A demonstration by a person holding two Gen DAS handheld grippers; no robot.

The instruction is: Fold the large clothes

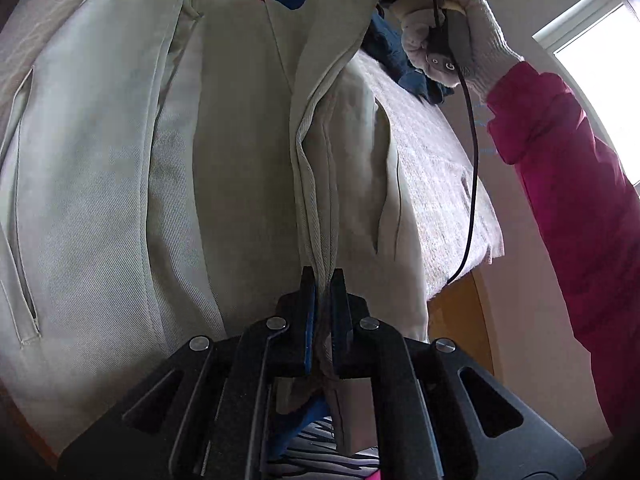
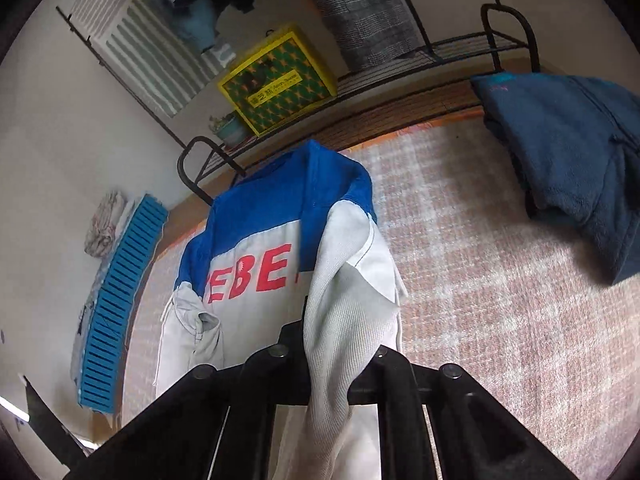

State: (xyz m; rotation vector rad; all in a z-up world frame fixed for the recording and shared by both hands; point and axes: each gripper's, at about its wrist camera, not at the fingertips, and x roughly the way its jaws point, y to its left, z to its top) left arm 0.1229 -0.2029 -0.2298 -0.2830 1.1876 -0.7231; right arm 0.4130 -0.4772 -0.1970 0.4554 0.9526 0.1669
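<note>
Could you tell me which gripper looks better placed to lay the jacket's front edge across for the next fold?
Probably left: the left gripper is shut on the white-and-blue lettered jacket at its hanging front edge. The right gripper holds draped fabric near the collar.

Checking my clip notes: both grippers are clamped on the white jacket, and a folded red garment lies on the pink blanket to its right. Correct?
Not quite: the folded garment is dark blue, not red, as the right wrist view shows. The rest holds: the left gripper and right gripper are both clamped on the white jacket, and the garment lies on the pink blanket to its right.
</note>
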